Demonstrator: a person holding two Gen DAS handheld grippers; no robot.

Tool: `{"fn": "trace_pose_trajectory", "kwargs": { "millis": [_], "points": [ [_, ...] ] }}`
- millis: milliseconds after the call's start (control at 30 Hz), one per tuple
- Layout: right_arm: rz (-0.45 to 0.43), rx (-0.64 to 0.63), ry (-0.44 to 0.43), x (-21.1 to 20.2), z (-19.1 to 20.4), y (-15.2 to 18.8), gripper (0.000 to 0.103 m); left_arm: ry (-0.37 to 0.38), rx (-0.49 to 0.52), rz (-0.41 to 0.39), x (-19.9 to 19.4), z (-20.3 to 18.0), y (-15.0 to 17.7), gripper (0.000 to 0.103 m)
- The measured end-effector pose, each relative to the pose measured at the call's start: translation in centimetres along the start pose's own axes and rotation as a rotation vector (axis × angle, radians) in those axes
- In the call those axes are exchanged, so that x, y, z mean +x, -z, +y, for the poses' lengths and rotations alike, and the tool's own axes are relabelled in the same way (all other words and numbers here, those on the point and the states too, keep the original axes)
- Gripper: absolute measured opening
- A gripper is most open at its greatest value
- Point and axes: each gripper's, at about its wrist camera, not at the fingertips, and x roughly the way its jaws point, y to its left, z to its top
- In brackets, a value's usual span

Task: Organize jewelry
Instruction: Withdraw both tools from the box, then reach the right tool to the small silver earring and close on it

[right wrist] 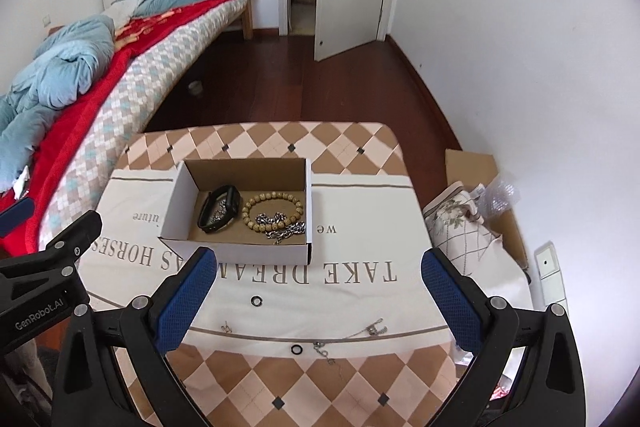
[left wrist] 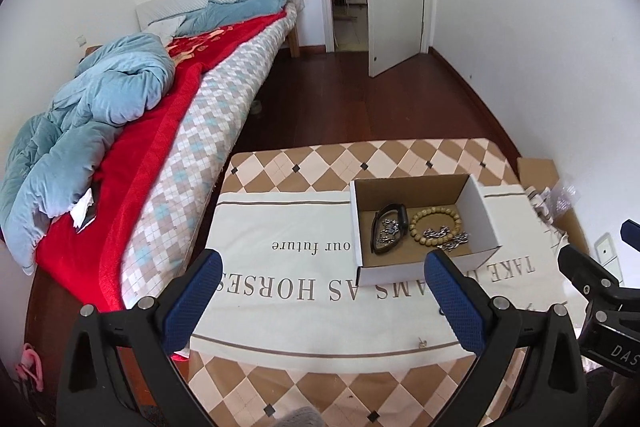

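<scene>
**Both claws wide, box partly filled**

I see my left gripper (left wrist: 322, 281) and right gripper (right wrist: 318, 281) spread wide, holding nothing. The cardboard box (right wrist: 176, 223) on the cloth (right wrist: 360, 239) contains a black band (right wrist: 220, 209), bead bracelet (right wrist: 272, 211) and silver chain (right wrist: 286, 229); two rings (right wrist: 256, 301) lie loose nearer me

Your left gripper (left wrist: 322, 275) is held with its jaws wide apart, and nothing is between the two blue pads (left wrist: 196, 301). It points forward and a little downward. Your right gripper (right wrist: 320, 273) has the same pose: the jaws are spread wide, the blue pads (right wrist: 186, 303) hold nothing, and it also tilts slightly down. The two grippers are side by side at about the same height. In each wrist view you can see a part of the other gripper at the edge.
</scene>
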Motion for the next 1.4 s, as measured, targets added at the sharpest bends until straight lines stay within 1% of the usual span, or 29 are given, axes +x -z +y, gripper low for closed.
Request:
{"fn": "trace_pose_trajectory", "kwargs": {
  "millis": [233,467,600,667,733,833,867,900,967,1033,1100,1133,1167,1233,1267,1300,1400],
  "points": [
    [-0.067,0.009,-0.003,-4.5,-0.4,0.4,0.103,0.021,-0.005,-0.064,-4.5,-0.1,0.4,0.103],
    [-0.111,0.029,-0.008,-8.1,-1.1,1.2,0.103,0.029,-0.02,-0.103,-7.5,0.0,0.6,0.103],
    [-0.137,0.036,-0.025,-9.8,-1.5,1.4,0.103,-0.002,-0.04,-0.141,-9.2,0.2,0.7,0.103],
    [-0.154,0.048,-0.049,-10.4,-1.9,1.7,0.103,-0.01,-0.046,-0.145,-9.6,0.2,0.8,0.103],
    [-0.157,0.058,-0.04,-10.3,-2.4,2.0,0.103,-0.006,-0.054,-0.143,-9.5,0.2,0.9,0.103],
    [-0.12,0.089,-0.022,-8.6,-3.8,3.0,0.103,0.001,-0.085,-0.136,-8.6,0.5,1.3,0.103],
    [-0.102,0.102,-0.033,-7.9,-4.3,3.3,0.099,-0.005,-0.089,-0.134,-8.2,0.5,1.5,0.103],
    [-0.08,0.121,-0.052,-7.0,-5.1,3.8,0.094,-0.023,-0.081,-0.126,-7.4,0.3,1.8,0.103],
    [-0.019,0.155,-0.053,-4.7,-6.6,4.9,0.07,-0.059,-0.057,-0.107,-5.9,-0.1,2.5,0.103],
    [0.026,0.19,-0.071,-2.7,-7.9,6.1,0.059,-0.087,-0.043,-0.092,-4.5,-0.5,3.1,0.103],
    [0.077,0.217,-0.059,-0.2,-9.1,7.4,0.059,-0.134,-0.022,-0.054,-2.6,-1.1,4.1,0.103],
    [0.097,0.231,-0.066,0.9,-9.6,8.1,0.057,-0.152,-0.012,-0.037,-1.8,-1.3,4.5,0.103],
    [0.123,0.248,-0.081,2.3,-10.2,9.0,0.053,-0.164,0.002,-0.015,-0.6,-1.6,5.1,0.103],
    [0.163,0.261,-0.085,4.2,-10.6,10.4,0.052,-0.175,0.016,0.027,1.2,-2.1,6.1,0.103],
    [0.181,0.259,-0.107,5.4,-10.5,11.2,0.052,-0.18,0.02,0.048,2.1,-2.3,6.5,0.103],
    [0.192,0.253,-0.108,6.2,-10.1,11.7,0.052,-0.187,0.029,0.076,3.3,-2.5,7.0,0.103],
    [0.228,0.217,-0.136,9.1,-8.4,12.7,0.052,-0.207,0.061,0.127,5.6,-3.0,8.0,0.103]
  ]
}}
